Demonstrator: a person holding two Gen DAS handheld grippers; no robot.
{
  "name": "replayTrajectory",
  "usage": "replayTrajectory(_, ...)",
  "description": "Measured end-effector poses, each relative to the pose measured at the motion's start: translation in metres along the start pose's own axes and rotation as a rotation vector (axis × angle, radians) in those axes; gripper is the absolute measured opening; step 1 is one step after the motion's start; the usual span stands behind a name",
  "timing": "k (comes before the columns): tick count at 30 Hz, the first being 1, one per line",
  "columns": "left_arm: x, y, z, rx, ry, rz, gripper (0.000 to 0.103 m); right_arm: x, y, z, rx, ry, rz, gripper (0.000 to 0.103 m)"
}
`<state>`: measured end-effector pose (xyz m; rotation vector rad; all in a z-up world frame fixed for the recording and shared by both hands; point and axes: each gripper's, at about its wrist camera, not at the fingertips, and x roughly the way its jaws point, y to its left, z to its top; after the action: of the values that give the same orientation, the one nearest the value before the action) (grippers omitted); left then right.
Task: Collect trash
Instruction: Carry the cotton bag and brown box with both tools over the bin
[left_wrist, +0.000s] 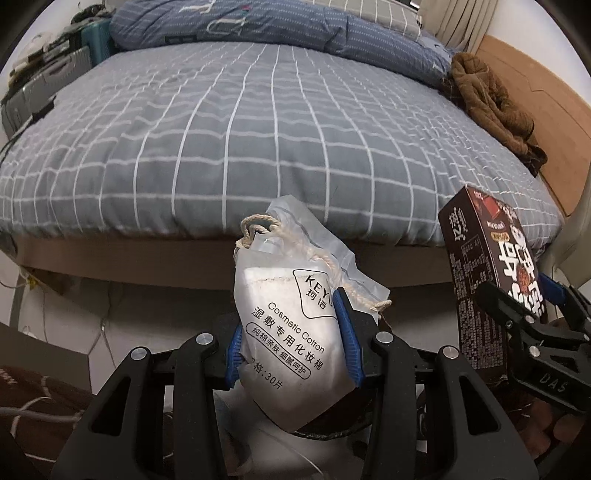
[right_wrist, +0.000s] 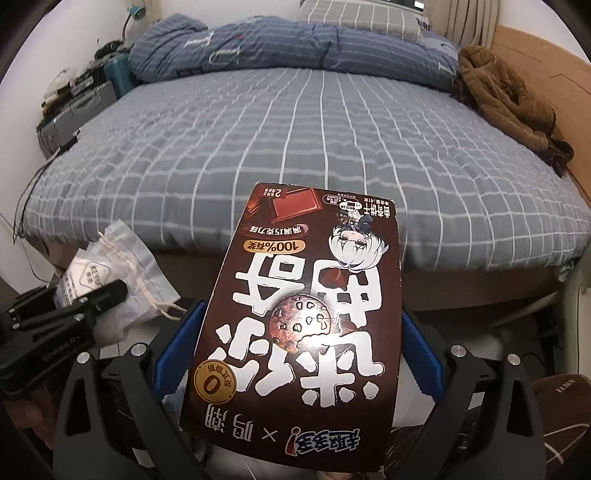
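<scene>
In the left wrist view my left gripper (left_wrist: 293, 343) is shut on a white cosmetic cotton pouch (left_wrist: 291, 325) with a drawstring, its blue pads pressing both sides. In the right wrist view my right gripper (right_wrist: 297, 341) is shut on a brown chocolate cookie box (right_wrist: 299, 314), held upside down between the blue pads. Each view also shows the other gripper: the cookie box (left_wrist: 484, 266) at the right, the cotton pouch (right_wrist: 110, 273) at the left. Both items hang in front of the bed's near edge, above the floor. A dark round rim (left_wrist: 332, 430) shows just under the pouch; what it is I cannot tell.
A bed with a grey checked sheet (left_wrist: 258, 140) fills the view ahead. A blue quilt (left_wrist: 258, 22) lies at its head and a brown garment (left_wrist: 491, 99) by the wooden headboard (left_wrist: 546, 110). Suitcases (left_wrist: 48, 81) stand at the left. Cables (left_wrist: 37, 410) run over the floor at the lower left.
</scene>
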<state>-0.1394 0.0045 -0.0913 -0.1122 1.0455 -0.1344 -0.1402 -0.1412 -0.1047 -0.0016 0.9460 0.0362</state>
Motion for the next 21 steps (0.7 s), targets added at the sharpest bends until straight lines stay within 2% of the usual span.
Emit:
replayTrajectory(11, 0.038, 0.012, -0.02, 0.009, 0.057, 0.015, 0.042, 0.053, 0.011, -0.023, -0.012, 0.132, 0.003, 0.093)
replayTrajectory(21, 0.044, 0.042, -0.028, -0.04, 0.081, 0.053, 0.042, 0.082, 0.031, -0.02, -0.028, 0.179, 0.026, 0.093)
